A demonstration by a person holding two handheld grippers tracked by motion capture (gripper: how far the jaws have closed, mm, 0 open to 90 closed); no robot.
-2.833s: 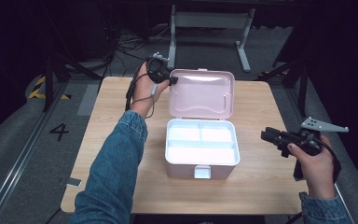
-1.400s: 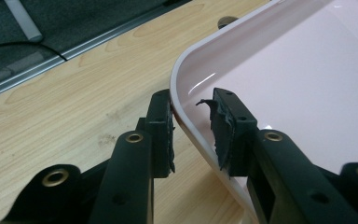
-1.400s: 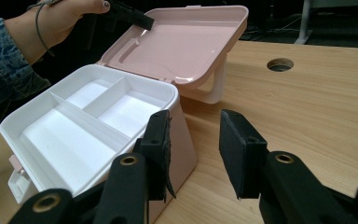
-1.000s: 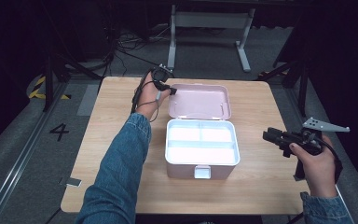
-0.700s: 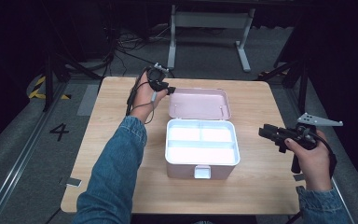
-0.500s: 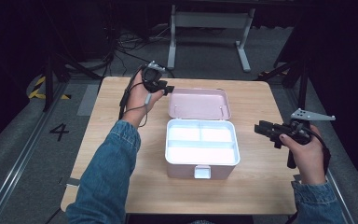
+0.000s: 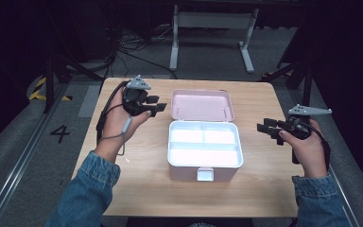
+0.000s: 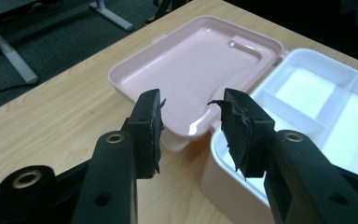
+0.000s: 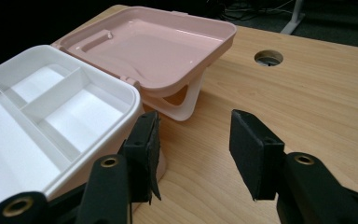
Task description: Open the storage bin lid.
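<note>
A pink box (image 7: 203, 174) stands open at mid-table, with a white divided tray (image 7: 205, 152) inside. Its pink lid (image 7: 201, 105) lies folded back flat behind it. My left gripper (image 7: 158, 105) hovers just left of the lid, pointing at it. Its jaws have just been opening and nothing is between them; in the left gripper view (image 8: 191, 126) the lid (image 8: 186, 65) and tray (image 8: 307, 93) lie ahead. My right gripper (image 7: 263, 126) is held right of the box, apart from it. Its jaws have just been opening wider, empty, with the tray's corner (image 9: 121, 93) beside the left pad.
The wooden table (image 7: 137, 184) has bare room on both sides of the box and in front of it. A round cable hole (image 9: 268, 57) sits in the tabletop beyond the lid. Desk legs and cables stand on the dark floor behind.
The lid went from upright to lying flat. My left gripper let go of it, lifted and drew back to the left. My right gripper shifted a little toward the box.
</note>
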